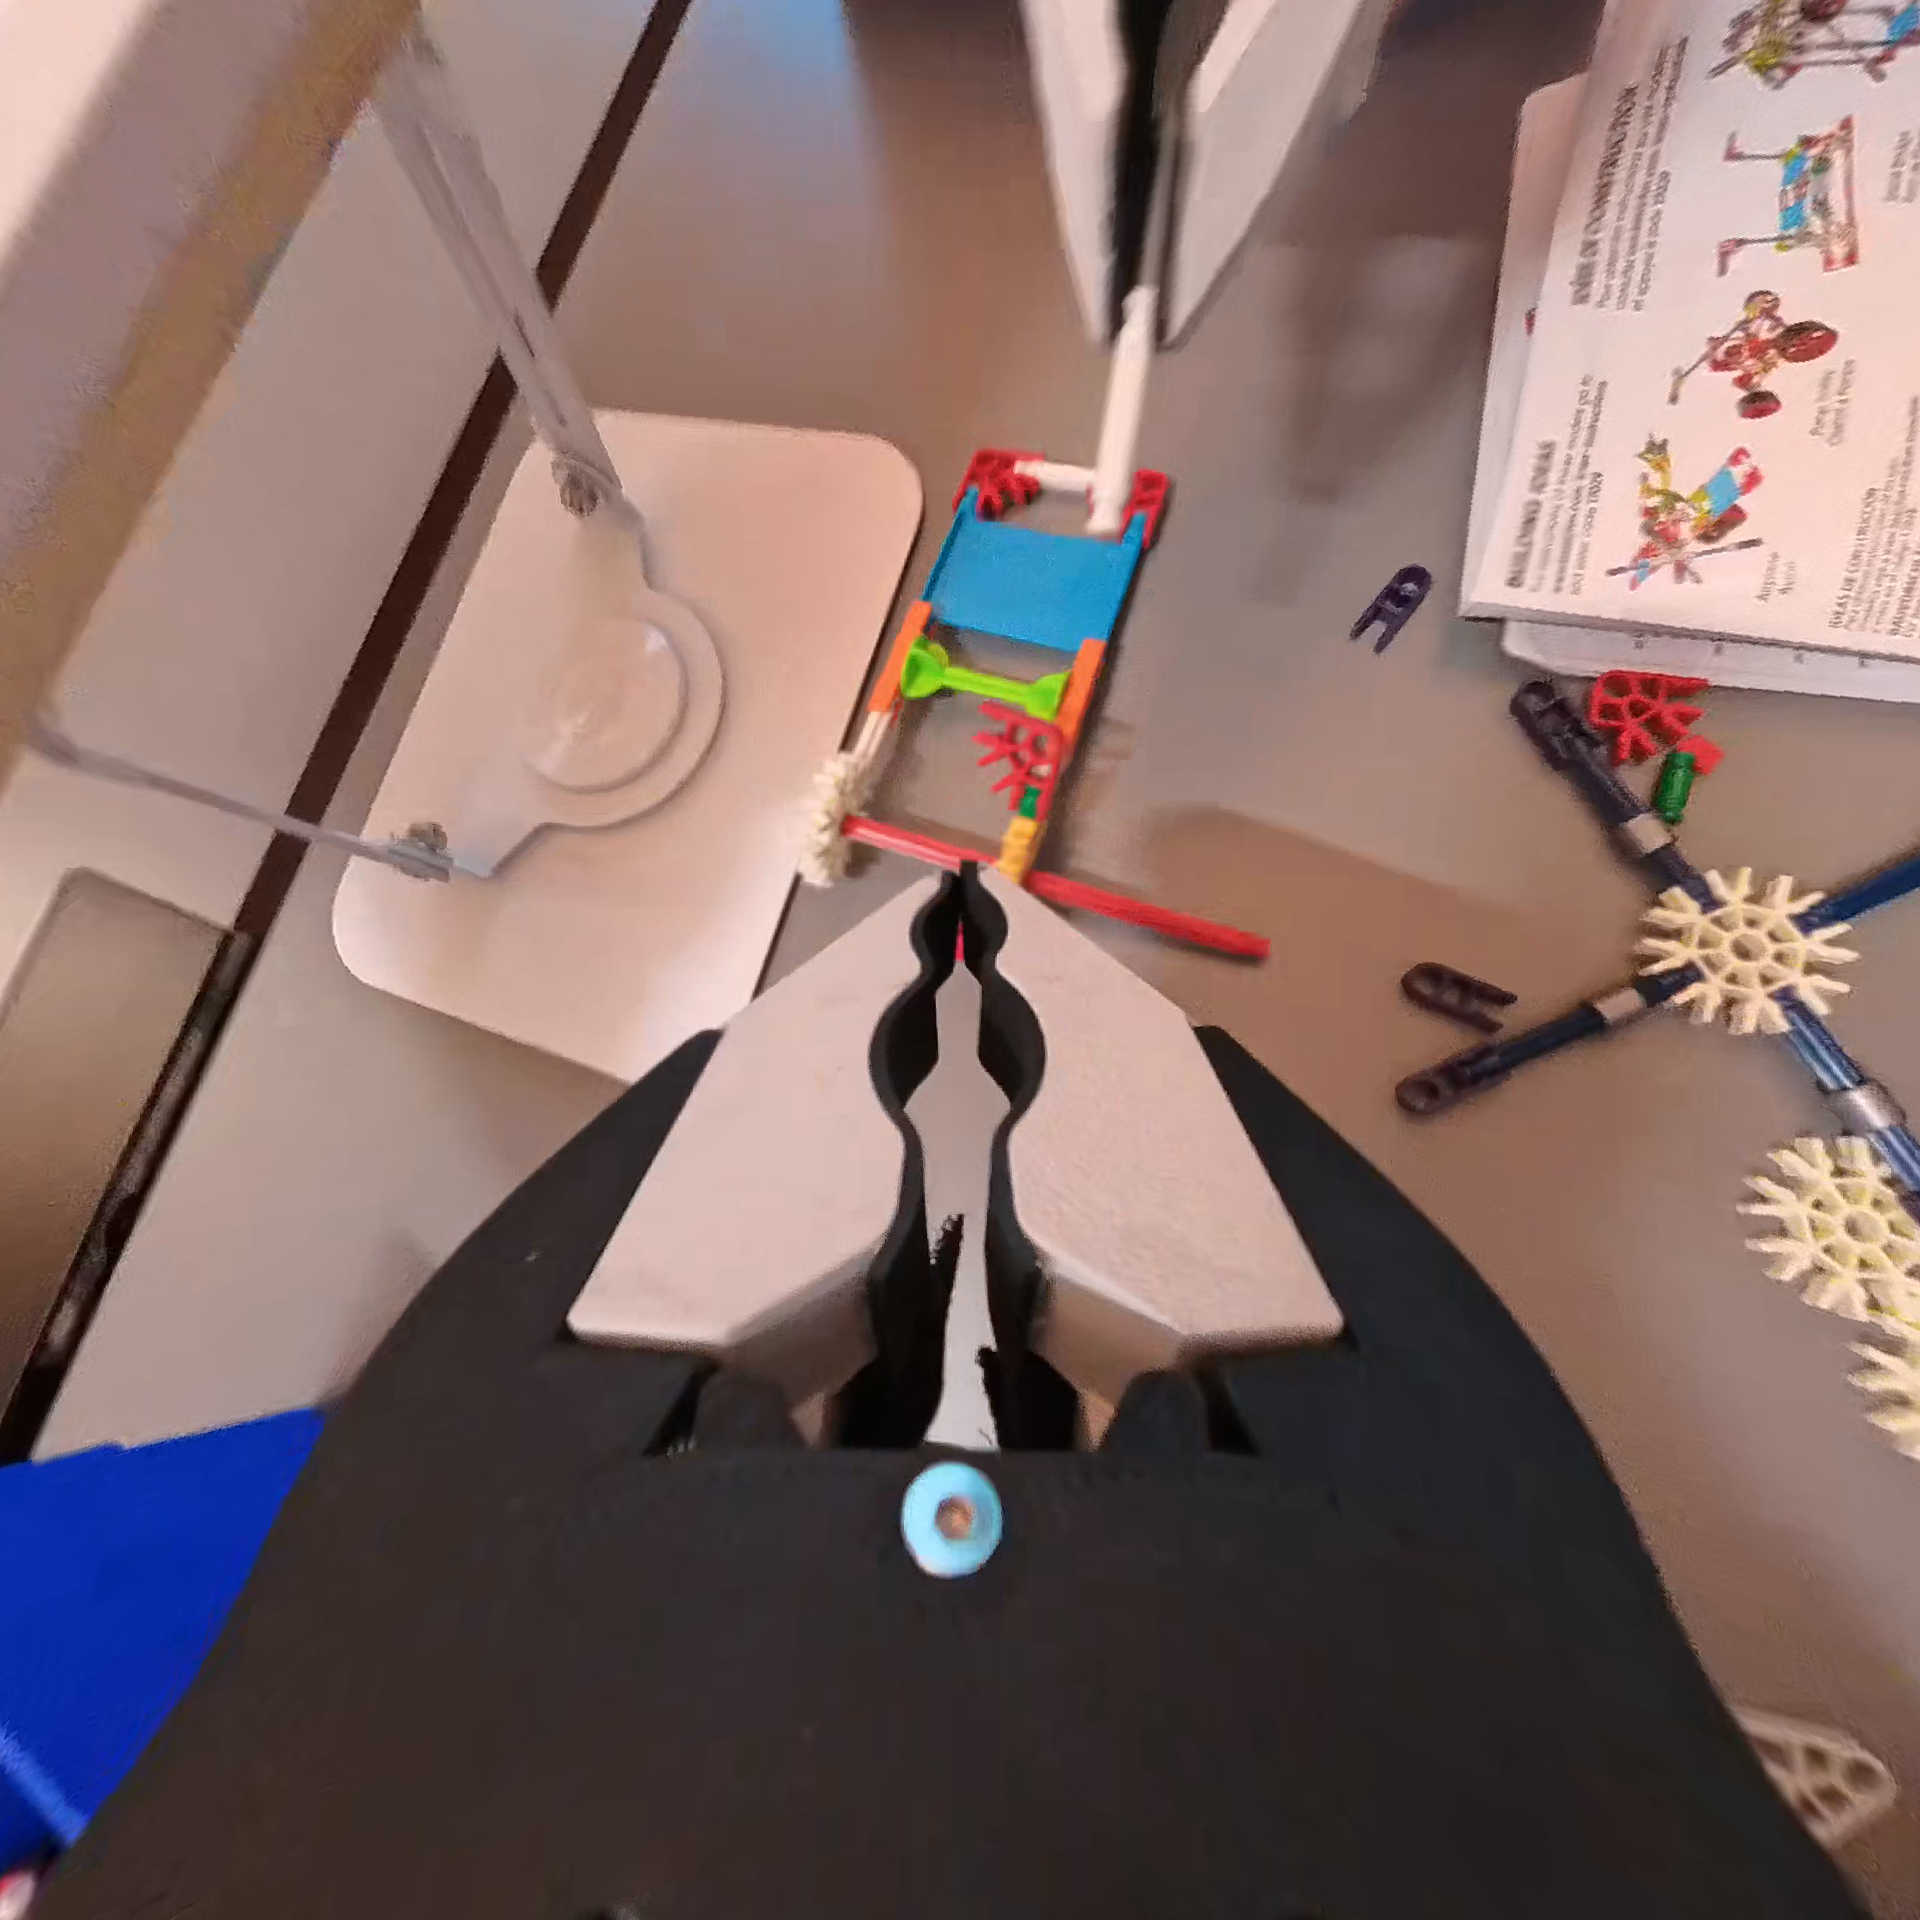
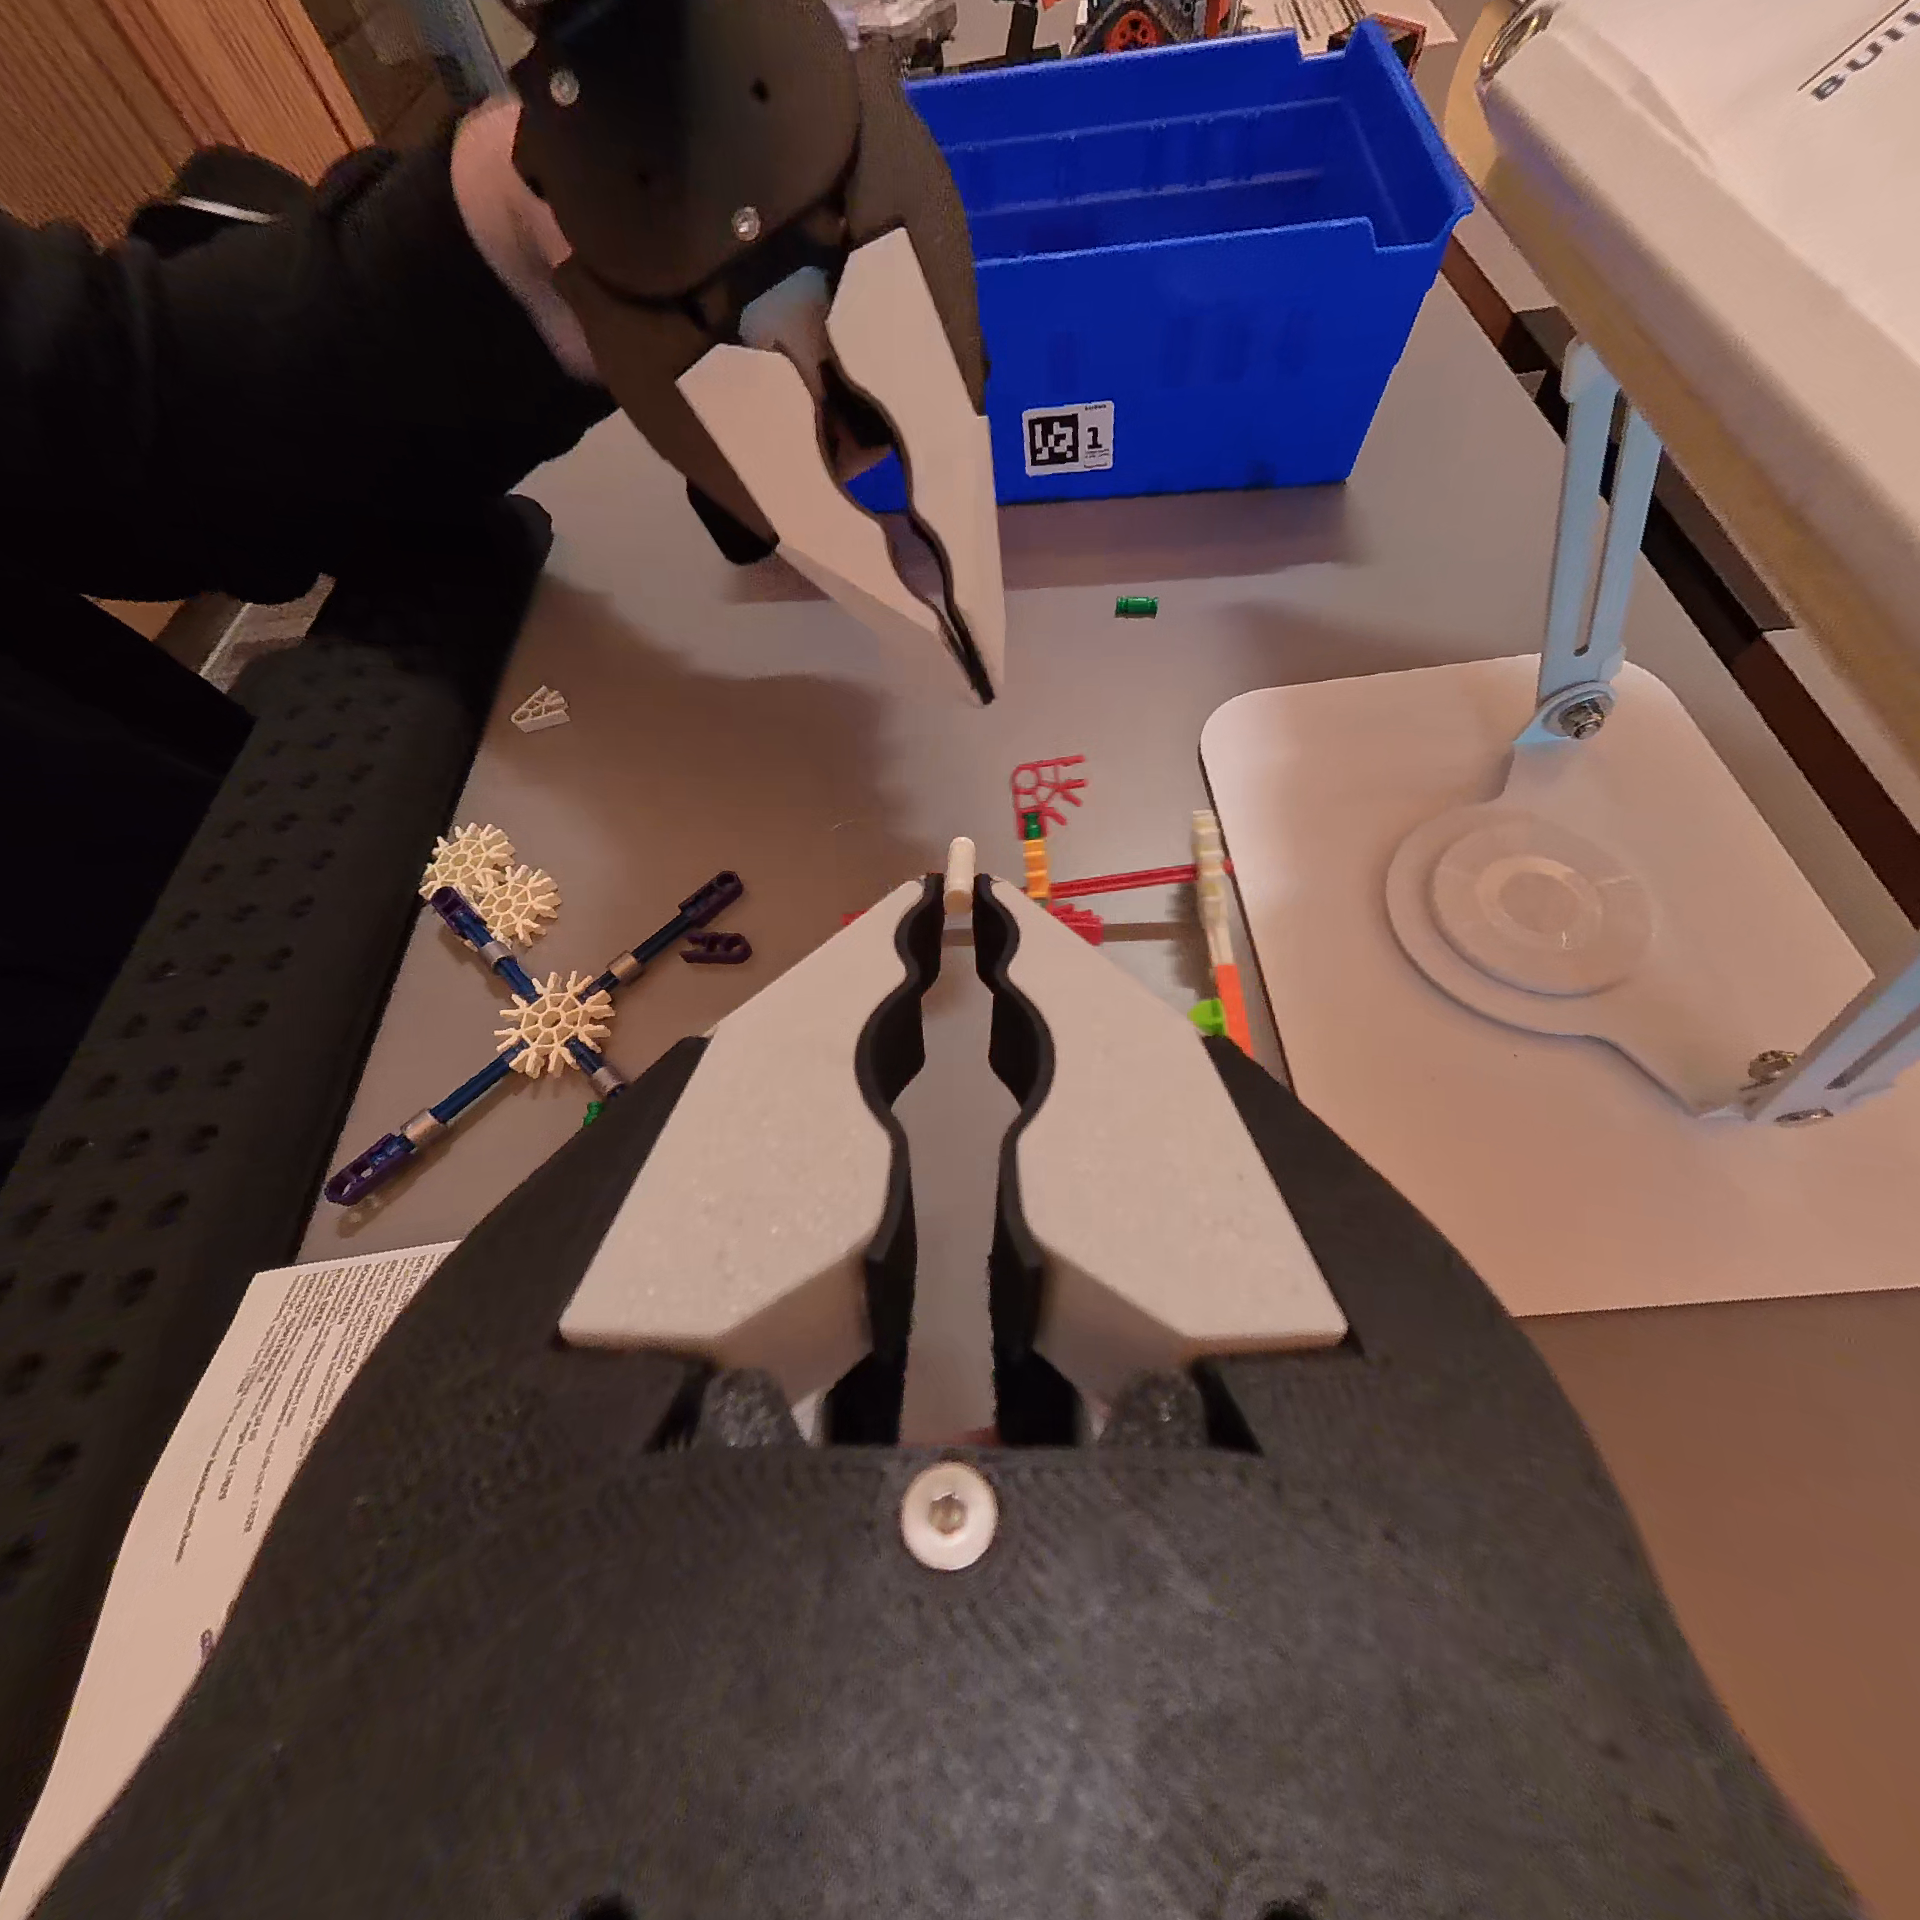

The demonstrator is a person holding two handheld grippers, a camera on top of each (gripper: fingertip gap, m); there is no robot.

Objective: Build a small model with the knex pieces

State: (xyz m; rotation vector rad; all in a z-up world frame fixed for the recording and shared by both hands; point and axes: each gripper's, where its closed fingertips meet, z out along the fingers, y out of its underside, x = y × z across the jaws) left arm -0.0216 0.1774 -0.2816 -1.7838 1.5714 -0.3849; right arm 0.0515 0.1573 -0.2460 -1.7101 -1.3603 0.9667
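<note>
The left tool (image 1: 961, 883) is hovering clenched and empty above the red rod (image 1: 1143, 920) of the colourful frame (image 1: 1023, 592) lying on the tabletop (image 1: 1247, 675). The right tool (image 2: 958, 888) is pinching a white rod (image 2: 960, 857), whose lower end is meeting the frame's red corner connector (image 1: 1143, 499).

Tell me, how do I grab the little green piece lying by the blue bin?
Pinch the green piece across its middle, coming straight down. It is a short round peg lying on its side on the table, alone before the blue bin, with room either side.
</note>
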